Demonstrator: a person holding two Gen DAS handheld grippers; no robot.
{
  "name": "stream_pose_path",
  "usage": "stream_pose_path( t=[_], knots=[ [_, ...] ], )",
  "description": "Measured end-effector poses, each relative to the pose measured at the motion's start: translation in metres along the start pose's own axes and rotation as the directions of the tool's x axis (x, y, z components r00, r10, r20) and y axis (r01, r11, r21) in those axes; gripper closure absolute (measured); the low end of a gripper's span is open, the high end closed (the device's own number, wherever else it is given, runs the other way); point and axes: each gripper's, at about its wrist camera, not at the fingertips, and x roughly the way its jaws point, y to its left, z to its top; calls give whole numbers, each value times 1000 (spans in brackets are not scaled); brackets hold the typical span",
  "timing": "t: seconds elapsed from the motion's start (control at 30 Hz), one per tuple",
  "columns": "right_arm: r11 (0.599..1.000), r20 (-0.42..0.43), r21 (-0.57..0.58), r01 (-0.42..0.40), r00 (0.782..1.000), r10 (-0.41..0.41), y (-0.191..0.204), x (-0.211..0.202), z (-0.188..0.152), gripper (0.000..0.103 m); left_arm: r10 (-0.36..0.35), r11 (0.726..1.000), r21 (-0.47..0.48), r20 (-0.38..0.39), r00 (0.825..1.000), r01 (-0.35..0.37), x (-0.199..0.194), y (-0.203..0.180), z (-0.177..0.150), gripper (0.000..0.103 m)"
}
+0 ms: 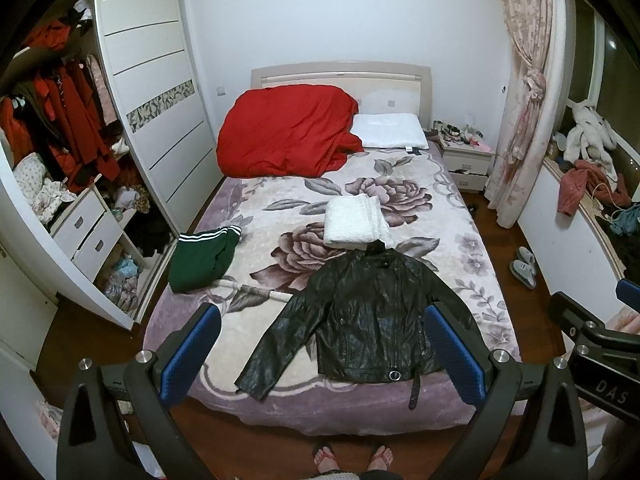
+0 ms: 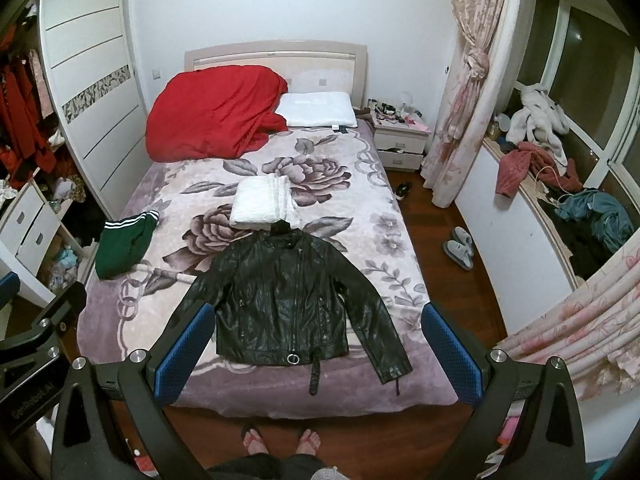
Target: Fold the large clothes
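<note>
A black leather jacket (image 1: 368, 316) lies flat and face up near the foot of the bed (image 1: 256, 404), sleeves spread out; it also shows in the right wrist view (image 2: 280, 304). My left gripper (image 1: 322, 354) is open and empty, held above the foot of the bed, well short of the jacket. My right gripper (image 2: 316, 354) is open and empty at about the same height. A folded white garment (image 1: 354, 222) lies just past the jacket's collar. A green garment with white stripes (image 1: 204, 258) lies at the bed's left edge.
A red duvet (image 1: 284, 132) and a white pillow (image 1: 390, 130) lie at the headboard. An open wardrobe (image 1: 60, 140) full of clothes stands left. A nightstand (image 1: 468, 160), curtain (image 1: 524, 112), slippers (image 1: 524, 266) and a cluttered window ledge (image 2: 560, 184) are right. The person's feet (image 1: 352, 458) stand at the bed's foot.
</note>
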Motion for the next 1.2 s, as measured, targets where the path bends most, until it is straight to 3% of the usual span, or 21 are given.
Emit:
stream_pose_path(
  t=[1.0, 1.17, 1.2],
  knots=[
    [1000, 13, 7, -2, 1000, 2, -1, 3, -4, 0, -5, 1000, -6, 10, 1000, 5, 0, -3, 4, 0],
    [999, -24, 46, -10, 1000, 11, -2, 26, 7, 0, -9, 1000, -14, -17, 1000, 9, 22, -3, 15, 0],
    [998, -39, 63, -18, 999, 21, 0, 51, 9, 0, -5, 1000, -17, -21, 1000, 4, 34, 2, 17, 0]
  ],
)
